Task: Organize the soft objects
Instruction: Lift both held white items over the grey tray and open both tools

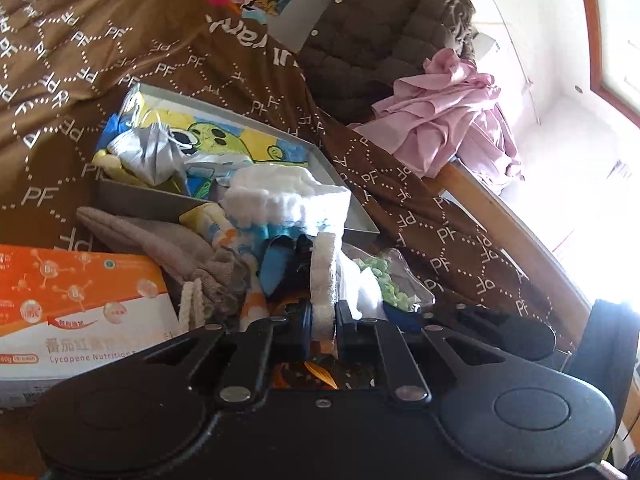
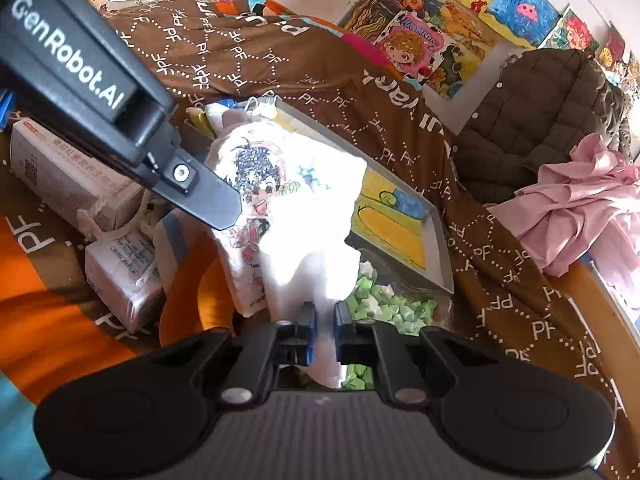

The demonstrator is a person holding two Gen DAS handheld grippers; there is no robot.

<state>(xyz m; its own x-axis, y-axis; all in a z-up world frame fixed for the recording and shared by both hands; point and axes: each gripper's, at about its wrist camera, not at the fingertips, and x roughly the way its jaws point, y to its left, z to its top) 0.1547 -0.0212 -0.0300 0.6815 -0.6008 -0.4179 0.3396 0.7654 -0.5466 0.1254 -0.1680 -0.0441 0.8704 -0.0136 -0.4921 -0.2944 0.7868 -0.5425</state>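
Now, step: I hold one white towel (image 2: 316, 216) taut between both grippers.
Left gripper (image 1: 323, 316): clamped on towel.
Right gripper (image 2: 325, 332): clamped on towel.
Next: probably fold, then lay in tray (image 2: 438, 240).

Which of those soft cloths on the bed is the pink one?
The crumpled pink cloth lying at the bed's edge beside the dark quilted jacket. The white cartoon-print cloth is held by both grippers.

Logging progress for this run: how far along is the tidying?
Done: several cloths lie in the grey tray. In hand: both grippers, left and right, pinch the white towel. Left: a brown towel beside the tray, pink cloth farther off.
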